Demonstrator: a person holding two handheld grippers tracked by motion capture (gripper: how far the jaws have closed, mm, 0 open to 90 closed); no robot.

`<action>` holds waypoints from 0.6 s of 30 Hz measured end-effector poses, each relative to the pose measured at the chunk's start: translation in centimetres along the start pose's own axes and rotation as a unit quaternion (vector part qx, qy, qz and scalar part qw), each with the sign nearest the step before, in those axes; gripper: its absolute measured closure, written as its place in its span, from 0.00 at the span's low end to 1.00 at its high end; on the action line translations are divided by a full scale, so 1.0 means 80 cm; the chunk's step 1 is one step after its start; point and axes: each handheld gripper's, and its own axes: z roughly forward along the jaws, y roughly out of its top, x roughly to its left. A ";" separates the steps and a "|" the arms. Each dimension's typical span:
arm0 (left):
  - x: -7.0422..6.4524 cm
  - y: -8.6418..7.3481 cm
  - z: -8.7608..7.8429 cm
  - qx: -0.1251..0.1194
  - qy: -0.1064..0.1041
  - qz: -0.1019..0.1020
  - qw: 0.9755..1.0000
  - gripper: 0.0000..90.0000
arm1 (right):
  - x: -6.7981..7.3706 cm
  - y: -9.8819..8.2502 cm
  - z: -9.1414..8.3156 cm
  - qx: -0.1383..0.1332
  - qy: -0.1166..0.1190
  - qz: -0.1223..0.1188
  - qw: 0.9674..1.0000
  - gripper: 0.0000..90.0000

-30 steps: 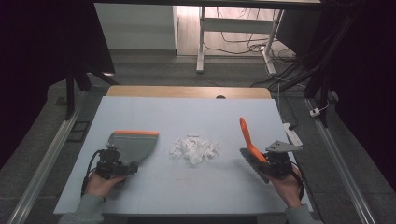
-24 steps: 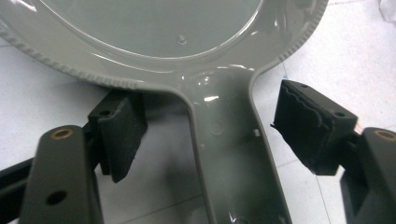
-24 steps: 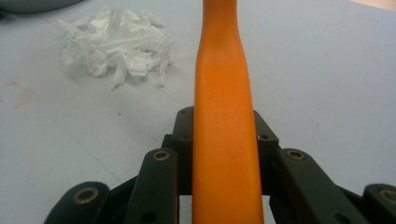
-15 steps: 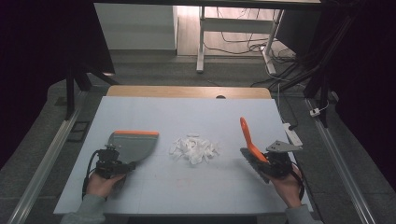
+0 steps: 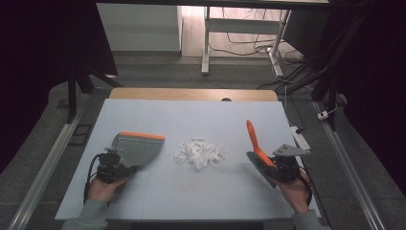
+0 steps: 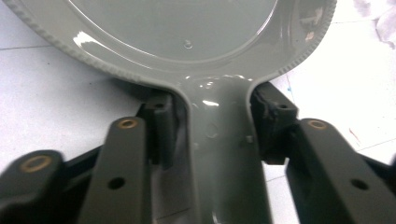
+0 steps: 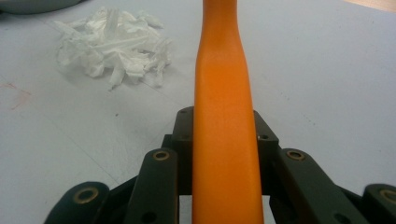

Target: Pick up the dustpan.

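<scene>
From my feed, the pale blue table (image 5: 191,120) fills six o'clock, its wooden edge (image 5: 191,94) toward twelve. Grey floor (image 5: 158,72) surrounds it. At twelve stands a white desk frame (image 5: 207,38) with cables (image 5: 249,33); a power strip (image 5: 300,137) lies at three.

The dustpan (image 6: 187,42) is cut off beyond the left gripper's jaws; the brush handle (image 7: 224,116) is cropped ahead of the right gripper.
</scene>
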 end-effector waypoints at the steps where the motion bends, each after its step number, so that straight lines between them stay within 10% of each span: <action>1: 0.000 0.000 0.000 -0.001 -0.001 -0.001 1.000 0.66 | 0.000 0.000 0.000 0.000 0.000 0.000 1.000 0.78; 18: 0.012 -0.002 -0.006 -0.029 -0.025 -0.005 0.999 0.68 | -0.001 0.000 -0.001 -0.004 -0.002 0.000 1.000 0.78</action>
